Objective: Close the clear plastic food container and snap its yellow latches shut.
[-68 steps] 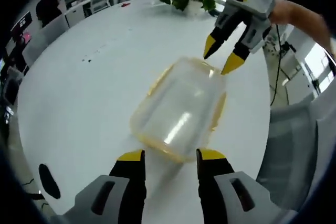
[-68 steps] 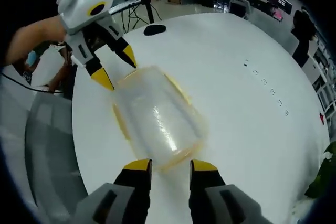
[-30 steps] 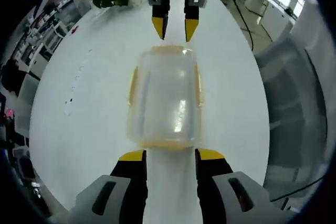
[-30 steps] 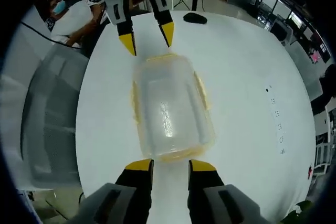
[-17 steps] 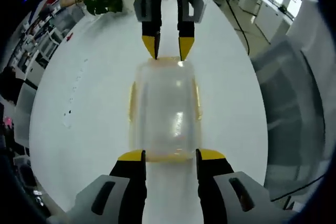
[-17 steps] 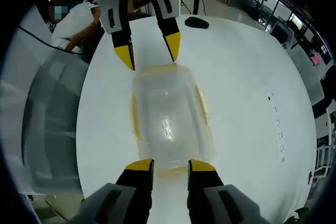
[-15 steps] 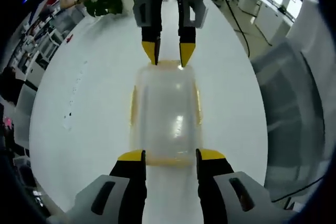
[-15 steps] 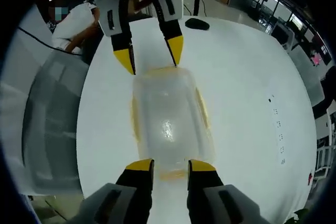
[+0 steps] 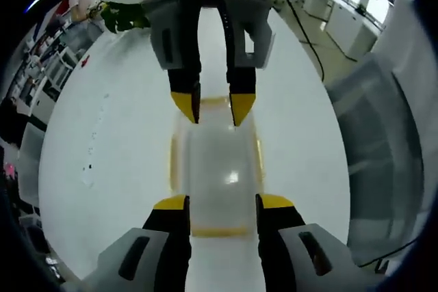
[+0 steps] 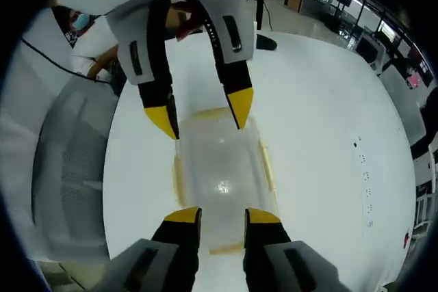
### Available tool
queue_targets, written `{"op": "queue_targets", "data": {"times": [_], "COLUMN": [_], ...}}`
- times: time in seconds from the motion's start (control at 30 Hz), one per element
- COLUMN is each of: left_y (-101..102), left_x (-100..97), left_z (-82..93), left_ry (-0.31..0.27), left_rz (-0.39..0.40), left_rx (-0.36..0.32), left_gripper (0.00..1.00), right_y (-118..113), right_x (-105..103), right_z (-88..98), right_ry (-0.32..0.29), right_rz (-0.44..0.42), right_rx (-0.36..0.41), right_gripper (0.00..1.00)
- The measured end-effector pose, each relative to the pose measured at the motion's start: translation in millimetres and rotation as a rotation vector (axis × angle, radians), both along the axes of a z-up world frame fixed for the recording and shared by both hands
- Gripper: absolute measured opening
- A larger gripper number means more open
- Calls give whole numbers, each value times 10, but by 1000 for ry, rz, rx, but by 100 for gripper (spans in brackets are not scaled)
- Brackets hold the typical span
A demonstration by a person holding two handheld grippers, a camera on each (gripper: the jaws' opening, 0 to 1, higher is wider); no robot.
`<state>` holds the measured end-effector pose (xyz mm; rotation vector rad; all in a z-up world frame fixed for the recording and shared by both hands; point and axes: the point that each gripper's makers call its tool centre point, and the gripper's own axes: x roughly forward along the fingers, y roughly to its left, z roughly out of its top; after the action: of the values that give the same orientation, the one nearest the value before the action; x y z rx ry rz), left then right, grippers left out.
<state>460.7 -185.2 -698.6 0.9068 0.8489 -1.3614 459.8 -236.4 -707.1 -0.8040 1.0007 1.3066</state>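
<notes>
Container [image 9: 217, 169] between both grippers' jaws.

white round table [image 9: 102, 141], potted plant [image 9: 120, 15], grey chair [image 10: 65, 169]

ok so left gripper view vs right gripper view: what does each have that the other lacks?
Left gripper view: a potted plant at the table's far edge.

Right gripper view: a seated person beyond the table, a dark object on the table.

Both: the clear container with yellow latches on the white table, the left gripper and right gripper open at opposite ends.
</notes>
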Motion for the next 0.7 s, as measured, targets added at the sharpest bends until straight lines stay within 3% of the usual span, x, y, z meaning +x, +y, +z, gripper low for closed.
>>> {"op": "queue_targets", "data": {"times": [0.33,0.7], "left_y": [-123,-125], "left_x": [-1,3], "left_z": [3,-20], "left_ry": [2,5], "left_rz": [3,9], "left_rx": [-28,-30], "left_gripper": [35,34], "right_y": [143,177], "right_x": [6,58], "right_z": [20,30], "right_ry": [-2,-9], "right_rz": [7,-1], "right_rx": [31,51], "right_gripper": [22,22]}}
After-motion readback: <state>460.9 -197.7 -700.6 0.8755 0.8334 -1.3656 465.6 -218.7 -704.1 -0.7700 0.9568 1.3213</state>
